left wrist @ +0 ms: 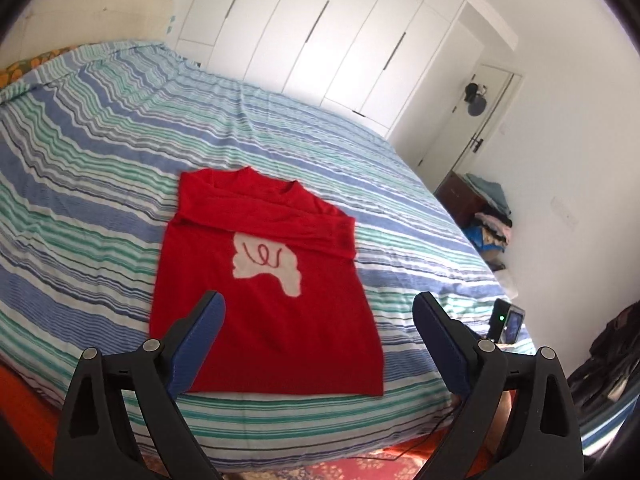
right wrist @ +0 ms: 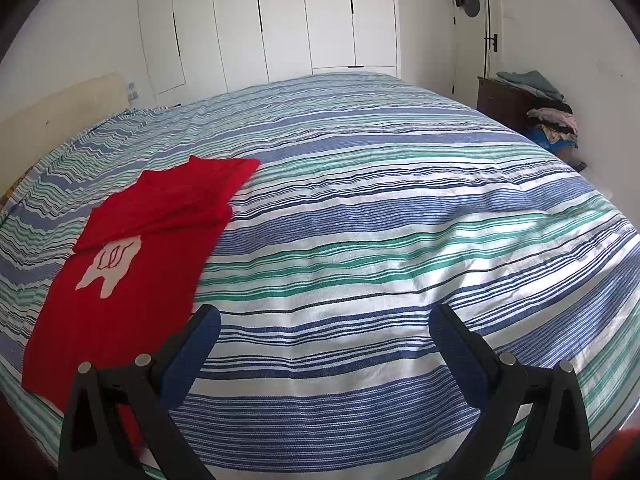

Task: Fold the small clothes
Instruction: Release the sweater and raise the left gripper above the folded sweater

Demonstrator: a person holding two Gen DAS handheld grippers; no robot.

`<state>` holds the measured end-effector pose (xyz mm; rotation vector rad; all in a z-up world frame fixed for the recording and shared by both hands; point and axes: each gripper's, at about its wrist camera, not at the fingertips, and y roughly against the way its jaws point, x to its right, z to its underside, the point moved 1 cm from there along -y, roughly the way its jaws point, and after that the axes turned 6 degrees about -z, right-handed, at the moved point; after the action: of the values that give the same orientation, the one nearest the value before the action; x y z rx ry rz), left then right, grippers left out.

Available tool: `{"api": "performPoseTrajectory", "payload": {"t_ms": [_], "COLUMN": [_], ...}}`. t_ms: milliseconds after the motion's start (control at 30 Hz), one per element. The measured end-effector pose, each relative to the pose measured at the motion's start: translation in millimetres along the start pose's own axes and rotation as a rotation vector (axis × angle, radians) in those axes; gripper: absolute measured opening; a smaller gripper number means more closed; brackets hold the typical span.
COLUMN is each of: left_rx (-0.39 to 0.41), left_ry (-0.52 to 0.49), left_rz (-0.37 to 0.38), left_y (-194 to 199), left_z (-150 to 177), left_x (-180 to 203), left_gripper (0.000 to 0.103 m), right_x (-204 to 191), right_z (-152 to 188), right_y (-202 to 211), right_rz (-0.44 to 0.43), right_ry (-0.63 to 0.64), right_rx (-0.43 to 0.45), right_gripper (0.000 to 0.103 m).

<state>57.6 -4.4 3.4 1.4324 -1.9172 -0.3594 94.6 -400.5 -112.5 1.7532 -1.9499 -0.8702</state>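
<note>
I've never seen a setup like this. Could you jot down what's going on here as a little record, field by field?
Place: bedroom, white wardrobe behind the bed
Work surface: striped bedspread
Garment: red sweater, lying flat near the bed's front edge
Fold state: sleeves already folded across the chest, body not yet folded
Design: pale patch with red squiggles on the front
Left gripper: open, holding nothing, above the sweater's lower half
Right gripper: open, holding nothing, over bare bedspread beside the sweater
Side clutter: pile of clothes by the door

— What fills the room?
— A wide bed [right wrist: 360, 200] under a blue, green and white striped cover, with tall white wardrobe doors [left wrist: 320, 28] behind.
— And right?
— A white door [left wrist: 468, 120], a dark wooden cabinet [right wrist: 504, 102] heaped with clothes.
</note>
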Motion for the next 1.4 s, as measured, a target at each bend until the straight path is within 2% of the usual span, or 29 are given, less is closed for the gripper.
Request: {"api": "performPoseTrajectory", "payload": {"t_ms": [133, 200, 267, 300, 333, 533, 667, 733, 800, 1033, 1233, 1400], "left_rx": [0.019, 0.027, 0.033, 0.035, 0.036, 0.017, -0.067, -0.118, -0.120, -0.106, -0.139, -0.136], "left_ry": [0.061, 0.080, 0.093, 0.097, 0.103, 0.149, 0.151, 0.204, 0.239, 0.212, 0.168, 0.136], "left_rz": [-0.124, -0.192, -0.259, -0.288, -0.320, -0.475, -0.539, -0.535, -0.512, -0.472, -0.442, -0.451], "left_y": [-11, -18, -24, -27, -31, -68, -87, -94, -94, -90, -98, -98], "left_z": [-1, 3, 8, 10, 13, 25, 45, 49, 50, 47, 48, 49], "left_x": [-29, -46, -64, -73, -82, -143, -172, -183, -187, -179, -169, -162], "left_gripper": [0.096, 0.096, 0.096, 0.096, 0.096, 0.096, 0.096, 0.096, 0.096, 0.096, 0.096, 0.096], "right_x": [2, 7, 16, 20, 22, 22, 22, 22, 20, 21, 21, 21], "right_z": [10, 22, 41, 47, 48, 50, 51, 51, 51, 51, 51, 51], "right_y": [-14, -32, -58, -64, -63, -62, -60, -60, -61, -61, -61, -61], "right_rz": [0.026, 0.051, 0.063, 0.048, 0.041, 0.039, 0.039, 0.040, 0.042, 0.045, 0.042, 0.042], "right_ry": [0.020, 0.022, -0.005, -0.027, -0.035, -0.029, -0.022, -0.019, -0.017, -0.014, -0.014, -0.015], "right_rx": [-0.051, -0.130, -0.248, -0.253, -0.215, -0.191, -0.176, -0.171, -0.168, -0.164, -0.162, -0.161], "right_gripper": [0.102, 0.102, 0.102, 0.103, 0.103, 0.103, 0.103, 0.103, 0.103, 0.103, 0.103, 0.103]}}
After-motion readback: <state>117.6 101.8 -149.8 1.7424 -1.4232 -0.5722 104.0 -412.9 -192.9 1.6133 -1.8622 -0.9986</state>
